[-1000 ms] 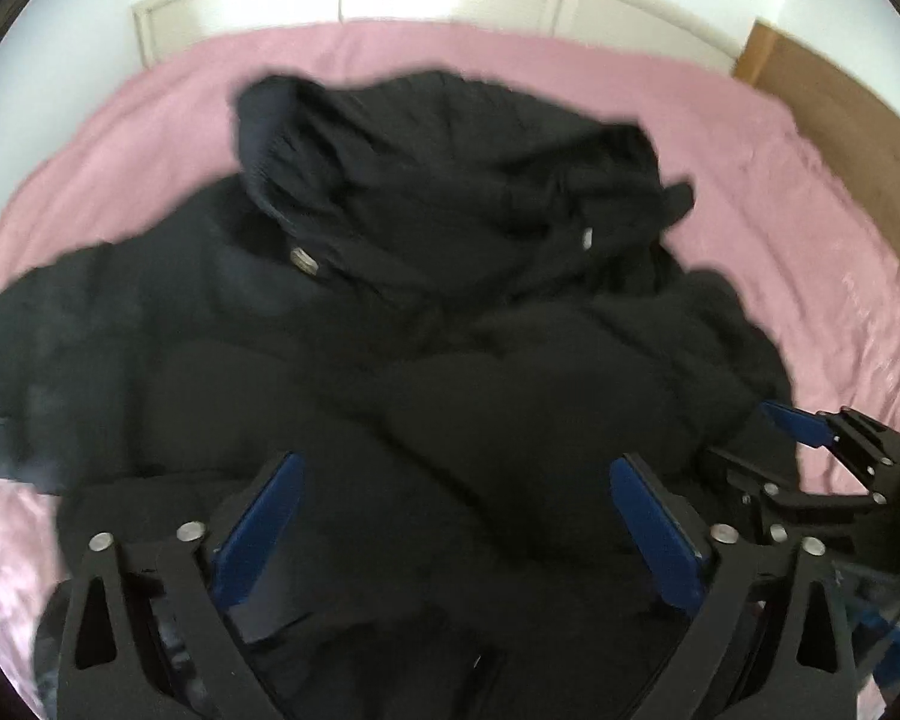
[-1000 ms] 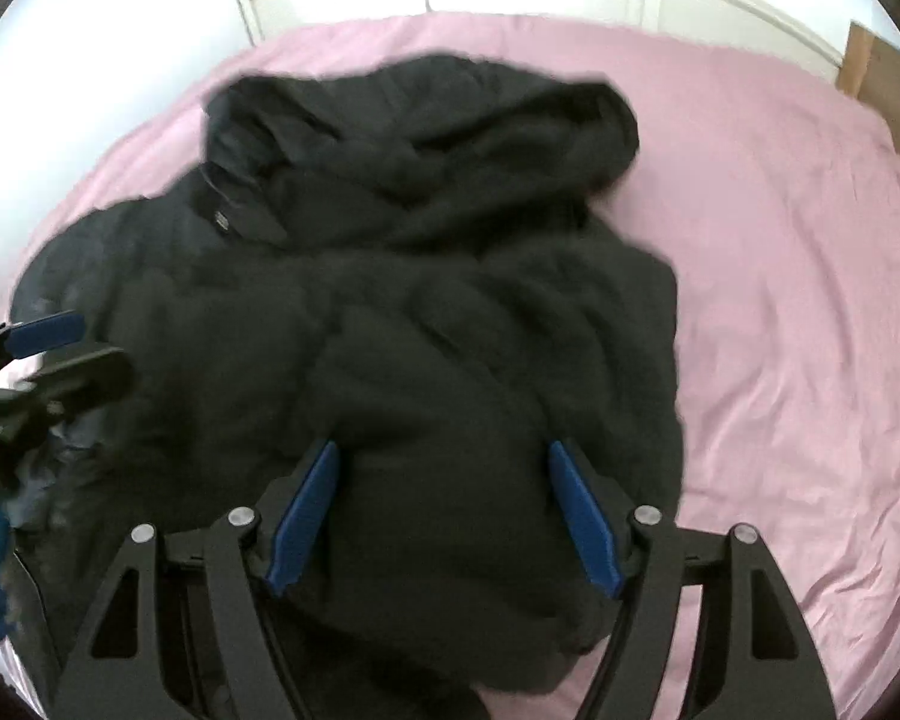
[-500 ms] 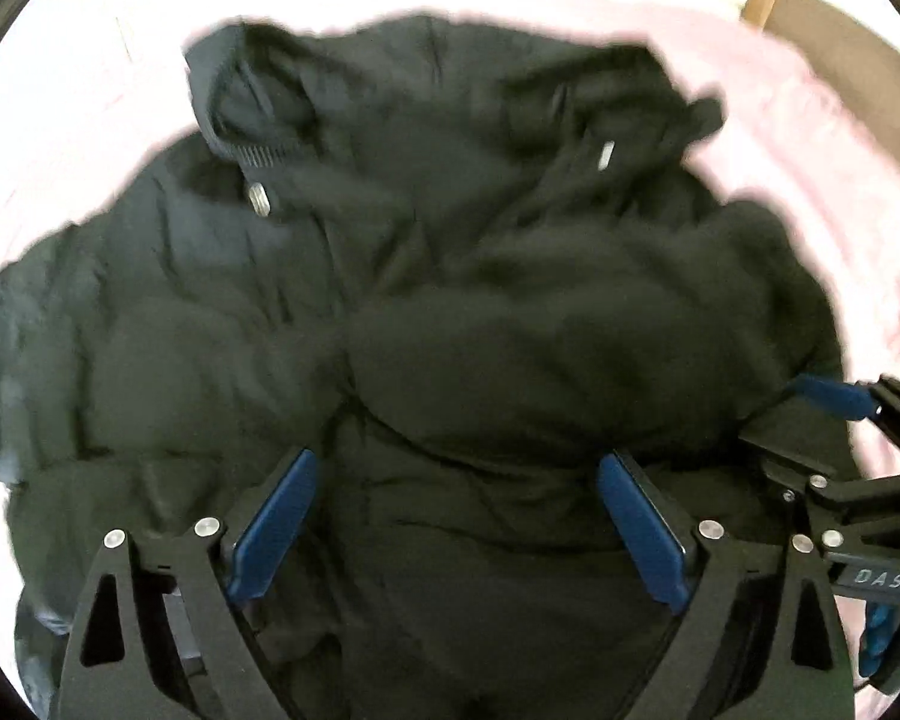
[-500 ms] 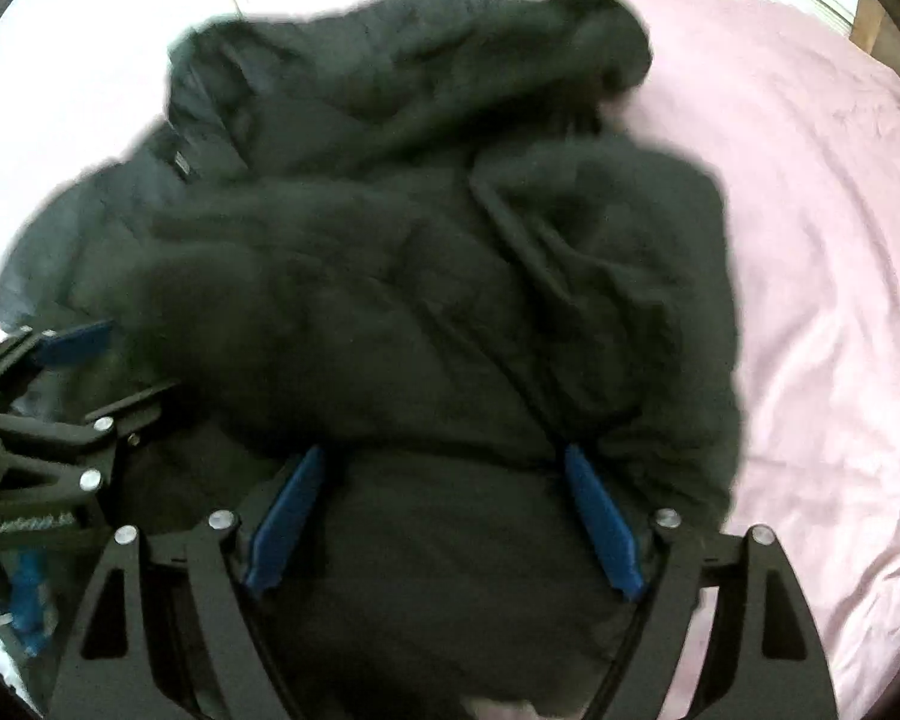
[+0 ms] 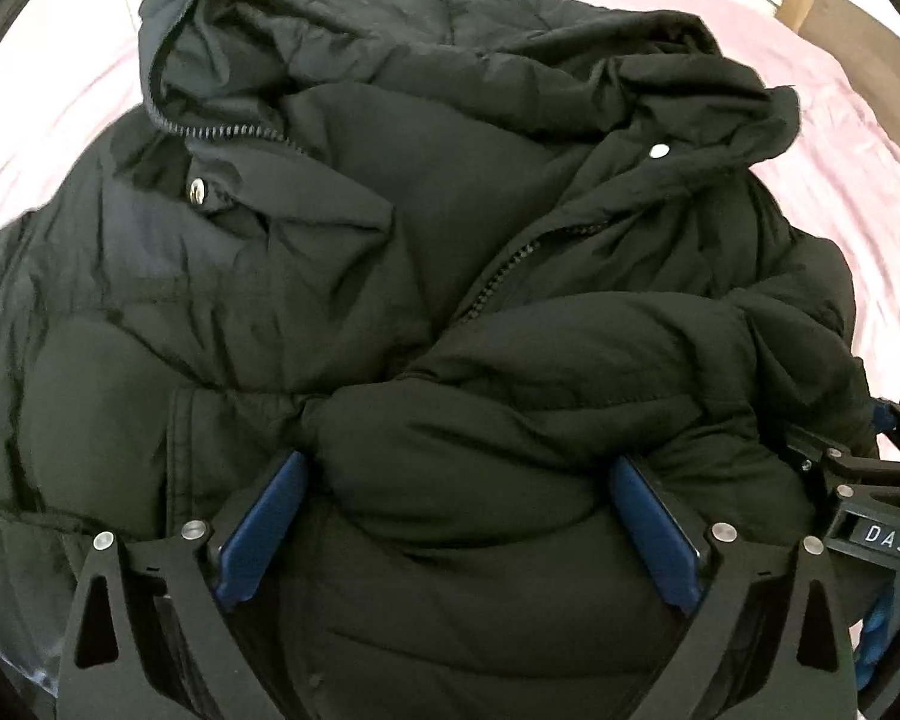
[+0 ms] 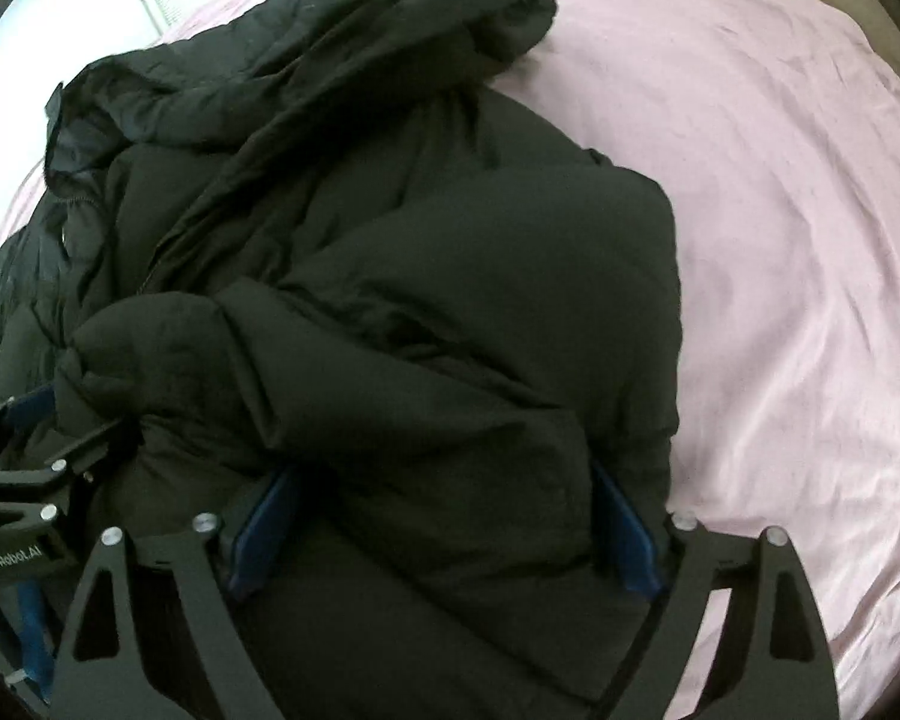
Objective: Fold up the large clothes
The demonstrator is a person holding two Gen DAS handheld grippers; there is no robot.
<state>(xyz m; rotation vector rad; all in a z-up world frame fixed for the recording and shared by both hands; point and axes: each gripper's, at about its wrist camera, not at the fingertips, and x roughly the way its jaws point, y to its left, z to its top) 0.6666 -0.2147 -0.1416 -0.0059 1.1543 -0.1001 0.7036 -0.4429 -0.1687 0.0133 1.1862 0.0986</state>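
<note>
- Our left gripper stands with its blue pads spread wide, and a puffy fold of the black padded jacket bulges up between them; the pads touch the fabric on both sides but do not pinch it, so we call the jaws released.
- Our right gripper shows the same: blue pads wide apart, a thick roll of the jacket filling the gap and hiding the tips.
- Just ahead of the left gripper the jacket lies crumpled, with an open zipper running away from us and up to the right.
- Farther ahead and to the left sits a metal snap below the collar; a second snap shows ahead to the right.
- The hood lies at the jacket's far end.
- The right gripper appears at the right edge of the left view, just beside the jacket.
- Beyond and to the right of both grippers spreads the pink bedsheet, under the whole jacket.
</note>
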